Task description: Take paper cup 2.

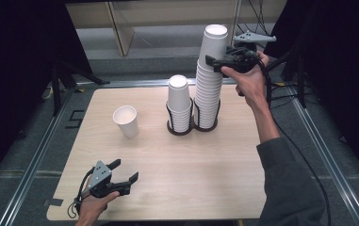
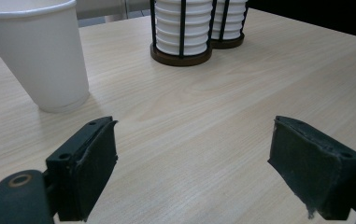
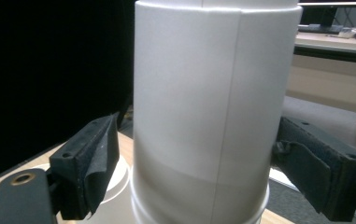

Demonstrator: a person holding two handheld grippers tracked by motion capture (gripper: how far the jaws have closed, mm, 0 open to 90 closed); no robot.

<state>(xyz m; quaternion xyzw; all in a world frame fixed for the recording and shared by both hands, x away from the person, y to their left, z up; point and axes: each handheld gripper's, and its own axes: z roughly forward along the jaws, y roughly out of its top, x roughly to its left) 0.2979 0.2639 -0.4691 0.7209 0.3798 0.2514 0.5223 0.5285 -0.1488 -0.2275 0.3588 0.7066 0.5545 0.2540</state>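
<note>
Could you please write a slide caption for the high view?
Right gripper grasps the top cup of the taller stack while the left gripper rests open.

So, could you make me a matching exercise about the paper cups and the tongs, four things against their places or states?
Things:
1. single cup
2. short stack
3. top cup of the tall stack
4. left tongs

Places or states:
A. between the right tongs
B. open and empty, near the table's front edge
C. alone, left of both stacks
D. in the left wire holder

Pairs: 1-C, 2-D, 3-A, 4-B
</note>
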